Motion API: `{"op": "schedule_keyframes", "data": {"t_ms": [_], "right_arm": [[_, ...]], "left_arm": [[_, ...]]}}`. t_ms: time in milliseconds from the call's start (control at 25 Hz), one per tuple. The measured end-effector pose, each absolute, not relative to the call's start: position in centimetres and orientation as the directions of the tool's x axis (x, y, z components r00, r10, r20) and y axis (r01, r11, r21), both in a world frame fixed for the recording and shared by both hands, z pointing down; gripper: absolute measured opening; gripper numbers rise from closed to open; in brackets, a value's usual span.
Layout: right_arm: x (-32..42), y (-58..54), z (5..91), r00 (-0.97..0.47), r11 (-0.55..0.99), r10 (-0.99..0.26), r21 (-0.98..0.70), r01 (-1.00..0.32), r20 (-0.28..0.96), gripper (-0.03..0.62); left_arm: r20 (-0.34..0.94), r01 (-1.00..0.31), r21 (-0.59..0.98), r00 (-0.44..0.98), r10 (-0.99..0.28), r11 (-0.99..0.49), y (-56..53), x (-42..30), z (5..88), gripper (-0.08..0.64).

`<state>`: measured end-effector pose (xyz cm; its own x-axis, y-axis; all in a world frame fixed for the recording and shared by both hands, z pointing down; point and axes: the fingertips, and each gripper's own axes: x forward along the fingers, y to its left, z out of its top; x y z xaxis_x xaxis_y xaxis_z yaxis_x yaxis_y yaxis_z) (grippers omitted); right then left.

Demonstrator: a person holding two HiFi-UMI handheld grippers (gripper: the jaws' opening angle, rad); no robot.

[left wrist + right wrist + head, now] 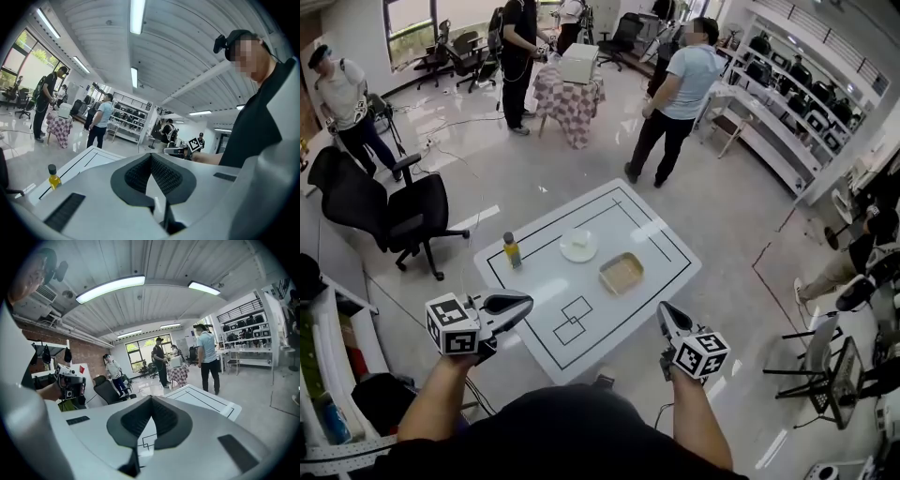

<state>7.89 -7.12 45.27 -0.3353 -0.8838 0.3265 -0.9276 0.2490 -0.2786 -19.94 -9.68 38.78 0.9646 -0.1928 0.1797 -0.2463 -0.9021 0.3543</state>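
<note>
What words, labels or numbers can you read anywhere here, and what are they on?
Nothing is readable in any view.
On the left gripper and right gripper: black-and-white square patterns only, no letters.
Label on the bottle: too small to read.
On the table: black outlines only, no words.

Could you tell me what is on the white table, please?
A yellow bottle, a white plate and a tan tray; the left gripper covers part of its near edge.

The table [536, 292] is smooth matt white; the floor [492, 173] is glossy.
</note>
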Motion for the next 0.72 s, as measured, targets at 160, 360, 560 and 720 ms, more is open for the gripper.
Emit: {"op": "schedule_keyframes", "data": {"t_ms": [160,360,560,720], "right_arm": [[9.5,-8.1,46.5,-0.303,0.208,-0.900,-0.301,-0.931,0.315,0.013],[11.9,-9.7,48.3,-0.279,0.174,-0.901,-0.311,-0.934,0.333,0.014],[13.7,-11.6,50.7,-0.298,0.174,-0.881,-0.335,-0.926,0.368,0.014],[15.0,-13.4,53.2,-0.322,0.174,-0.856,-0.361,-0.916,0.405,0.028]], "left_arm": [[0.183,-0.230,0.370,0.968,-0.172,-0.900,-11.0,-18.7,40.1,0.021],[0.187,-0.220,0.382,0.970,-0.158,-0.898,-12.5,-16.7,40.3,0.021],[0.206,-0.225,0.401,0.967,-0.152,-0.888,-14.1,-14.8,41.4,0.021],[0.227,-0.251,0.419,0.960,-0.167,-0.873,-15.8,-13.2,41.9,0.021]]}}
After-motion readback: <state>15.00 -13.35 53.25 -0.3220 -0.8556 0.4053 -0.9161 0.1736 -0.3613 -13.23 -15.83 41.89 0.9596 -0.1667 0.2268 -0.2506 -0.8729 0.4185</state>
